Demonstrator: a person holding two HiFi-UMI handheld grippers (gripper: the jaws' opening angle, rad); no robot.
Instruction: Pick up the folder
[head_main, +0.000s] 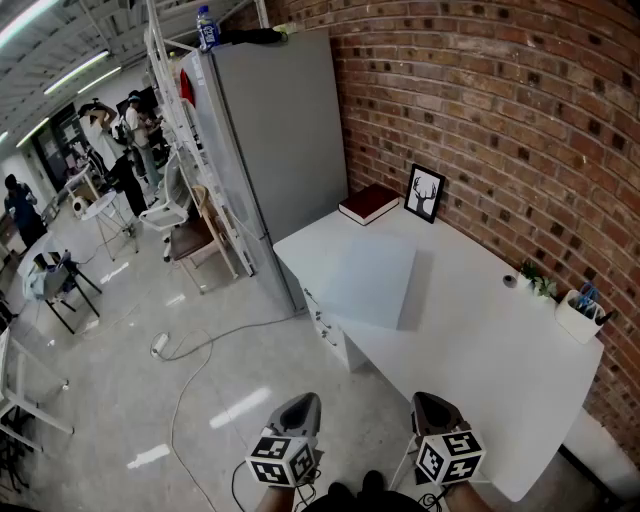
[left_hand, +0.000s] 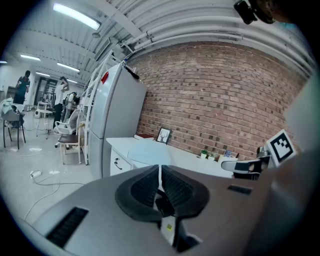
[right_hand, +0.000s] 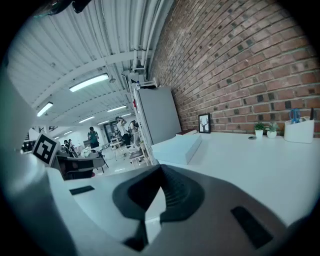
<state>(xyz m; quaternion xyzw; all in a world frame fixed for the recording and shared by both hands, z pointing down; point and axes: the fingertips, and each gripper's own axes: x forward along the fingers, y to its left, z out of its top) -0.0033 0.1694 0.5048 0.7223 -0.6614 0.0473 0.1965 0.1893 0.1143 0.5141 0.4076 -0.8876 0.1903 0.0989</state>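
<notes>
Lying flat on the desk (head_main: 480, 340), well ahead, the folder (head_main: 370, 278) is untouched. The left hand-held gripper (head_main: 298, 412) and right hand-held gripper (head_main: 436, 408) are clenched, empty; one should be opened wide before the folder's near edge is approached.

- Table (head_main: 480, 340): plain white.
- Folder (head_main: 368, 280): pale blue-grey, no pattern.
- Book (head_main: 368, 203): dark red cover.
- Framed picture (head_main: 425, 193): black frame, with a black antlered-deer silhouette on white.
- Brick wall (head_main: 500, 120): red-brown bricks, some darker, with pale mortar lines.
- Refrigerator (head_main: 285, 130): flat grey.
- Pen holder (head_main: 578, 318): white.
- Small plant (head_main: 535, 282): green.
- Floor (head_main: 120, 380): glossy pale grey.
- Left gripper (left_hand: 160, 170) and right gripper (right_hand: 160, 172): grey shells, black ribbed pads (left_hand: 145, 187), cubes with black-and-white square markers.
</notes>
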